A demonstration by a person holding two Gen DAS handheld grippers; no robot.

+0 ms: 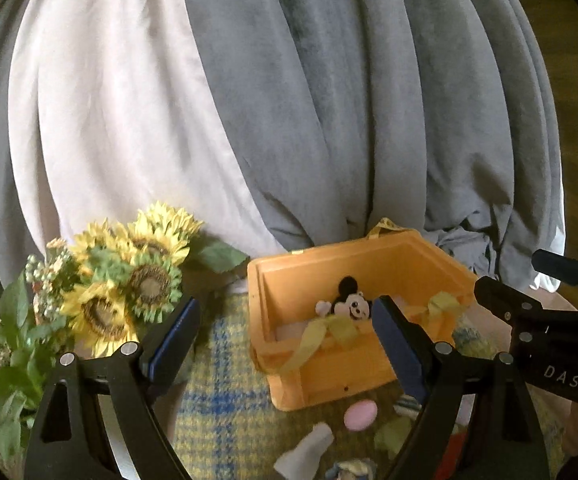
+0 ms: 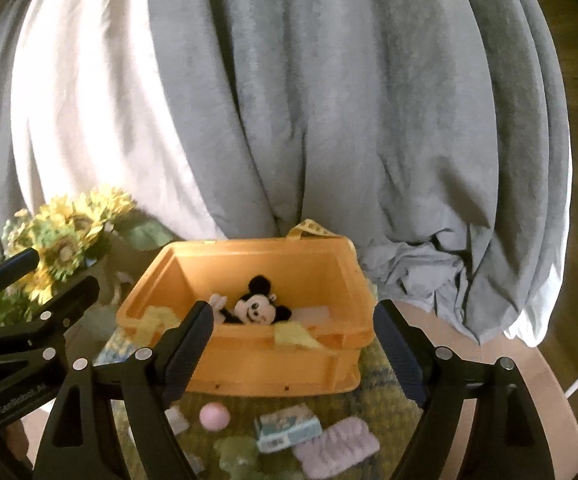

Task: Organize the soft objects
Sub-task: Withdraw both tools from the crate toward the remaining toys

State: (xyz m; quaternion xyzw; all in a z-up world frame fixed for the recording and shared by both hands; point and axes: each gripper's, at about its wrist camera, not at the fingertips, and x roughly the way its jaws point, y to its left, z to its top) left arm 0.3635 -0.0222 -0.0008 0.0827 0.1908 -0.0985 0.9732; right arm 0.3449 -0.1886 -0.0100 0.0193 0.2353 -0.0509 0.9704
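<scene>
Far left of the left claw (image 1: 285, 332), sunflowers (image 1: 129, 280) are seen, standing apart from the work. The left claw is held released, nothing between its blue pads, and the bin (image 1: 329, 364) is framed just ahead of it. Inside the bin a mouse plush (image 1: 351, 302) is already lying against the near wall, with yellow ribbons (image 1: 321, 332) draped over the rim. So a start is judged to have been made: one soft toy is stowed.

Below and near the left claw, loose pieces are left on the plaid mat (image 1: 217, 400): a pink ball (image 1: 360, 415) just before the bin, and a pale cloth (image 1: 309, 448) closer in. Most of the sorting is judged still to be done.

Over to the right claw (image 2: 293, 344), likewise spread wide and carrying nothing, with the bin straight ahead. The ball is picked up again here, below the left finger.

What is offered only by the right view: a small blue box (image 2: 287, 428) and a lilac cloth (image 2: 335, 450), both lying between the fingers, nearer than the bin, plus a greenish soft lump (image 2: 235, 454) beside them, too blurred to name. The tabletop (image 2: 537, 392) edge is shown at far right. The left view alone gives the sunflowers sharply and the ribbons' full drape.
</scene>
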